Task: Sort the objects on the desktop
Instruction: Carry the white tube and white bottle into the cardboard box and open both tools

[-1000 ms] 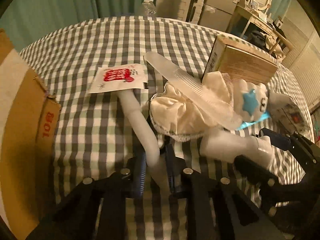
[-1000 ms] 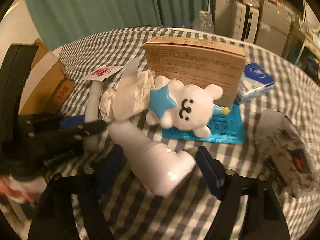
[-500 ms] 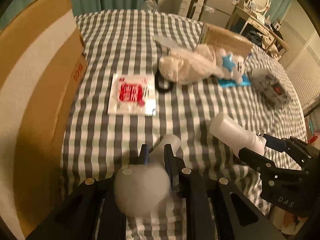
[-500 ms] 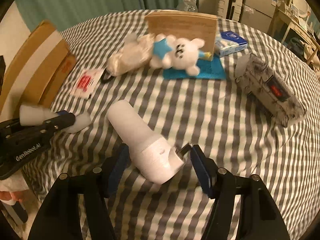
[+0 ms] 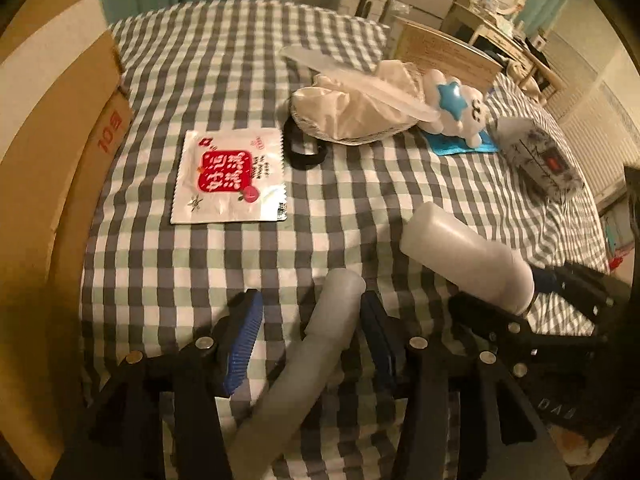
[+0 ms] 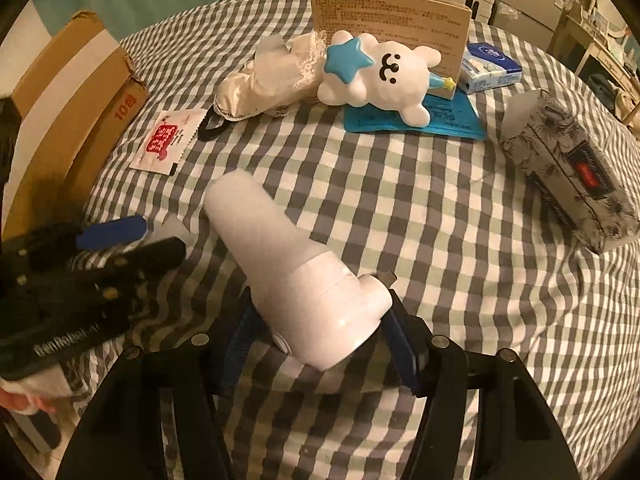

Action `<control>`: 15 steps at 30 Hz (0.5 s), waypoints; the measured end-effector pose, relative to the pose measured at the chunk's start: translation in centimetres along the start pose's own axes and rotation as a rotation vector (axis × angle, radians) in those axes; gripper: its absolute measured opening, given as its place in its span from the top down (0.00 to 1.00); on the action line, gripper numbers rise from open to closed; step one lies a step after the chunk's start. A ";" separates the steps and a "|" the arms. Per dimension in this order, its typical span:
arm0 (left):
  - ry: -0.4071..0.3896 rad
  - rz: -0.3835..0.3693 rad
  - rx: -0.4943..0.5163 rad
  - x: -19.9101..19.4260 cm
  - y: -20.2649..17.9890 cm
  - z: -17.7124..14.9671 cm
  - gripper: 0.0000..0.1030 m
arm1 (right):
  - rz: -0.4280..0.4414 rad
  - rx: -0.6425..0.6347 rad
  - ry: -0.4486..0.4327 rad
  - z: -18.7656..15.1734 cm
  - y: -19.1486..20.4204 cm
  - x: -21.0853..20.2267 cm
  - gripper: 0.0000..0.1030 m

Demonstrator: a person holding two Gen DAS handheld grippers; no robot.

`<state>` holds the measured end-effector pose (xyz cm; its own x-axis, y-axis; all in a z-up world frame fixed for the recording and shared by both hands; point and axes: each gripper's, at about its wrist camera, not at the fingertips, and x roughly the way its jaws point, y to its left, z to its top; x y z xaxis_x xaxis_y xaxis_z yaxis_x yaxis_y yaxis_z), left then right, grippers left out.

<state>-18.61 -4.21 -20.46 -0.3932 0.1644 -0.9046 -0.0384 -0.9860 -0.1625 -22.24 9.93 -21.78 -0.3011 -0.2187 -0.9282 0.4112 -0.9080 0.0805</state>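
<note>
My left gripper (image 5: 310, 316) is open over the near edge of the checked table; a long white tube (image 5: 316, 356) lies loose between its fingers, nearer the right one. My right gripper (image 6: 320, 332) is shut on the cap end of a white bottle (image 6: 288, 268), also in the left wrist view (image 5: 464, 256). Farther back lie a red-and-white sachet (image 5: 232, 176), a black hair tie (image 5: 304, 152), a cream cloth (image 5: 352, 112) with a clear comb (image 5: 352, 76) on it, and a white bear toy (image 6: 380, 76) on a blue pouch (image 6: 448, 120).
A cardboard box (image 5: 48, 128) stands along the left edge, also in the right wrist view (image 6: 76, 96). A brown carton (image 6: 392, 16), a blue tissue pack (image 6: 488, 66) and a grey patterned tissue box (image 6: 572, 172) stand at the back and right.
Both grippers have pulled back from the pile toward the near edge. The left gripper, shut on the tube before, has opened. The right still holds the bottle.
</note>
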 end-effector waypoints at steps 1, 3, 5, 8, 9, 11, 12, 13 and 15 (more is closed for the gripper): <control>-0.006 -0.012 0.019 -0.1 -0.3 0.0 0.80 | 0.001 -0.008 -0.004 0.1 0.0 0.0 0.41; -0.007 -0.057 0.013 -0.4 -0.4 0.0 0.81 | -0.003 -0.023 -0.016 0.2 0.3 0.2 0.42; 0.003 -0.049 0.023 -0.5 -0.6 0.0 0.82 | -0.002 -0.033 -0.028 0.1 0.4 0.0 0.42; -0.002 -0.048 0.022 -1.2 -0.6 -0.3 0.83 | -0.016 -0.033 -0.052 0.1 0.5 -0.7 0.42; -0.004 -0.038 0.020 -1.6 -0.6 -0.3 0.83 | -0.015 -0.024 -0.063 0.0 0.4 -1.1 0.42; -0.012 -0.031 0.019 -2.6 0.0 -0.6 0.83 | 0.001 -0.004 -0.077 -0.1 0.0 -2.0 0.42; -0.025 -0.035 0.016 -3.3 0.1 -0.6 0.83 | 0.002 0.006 -0.089 -0.1 -0.2 -2.5 0.42; -0.039 -0.042 0.014 -3.9 0.2 -0.6 0.83 | -0.002 0.013 -0.097 0.0 -0.2 -2.9 0.42; -0.073 -0.049 0.008 -5.6 0.3 -0.6 0.83 | 0.001 0.036 -0.115 -0.3 -0.3 -3.9 0.42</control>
<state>-15.90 -5.39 -15.67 -0.4566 0.2101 -0.8645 -0.0666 -0.9771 -0.2023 -20.90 11.13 -18.27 -0.3987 -0.2571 -0.8803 0.3807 -0.9197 0.0961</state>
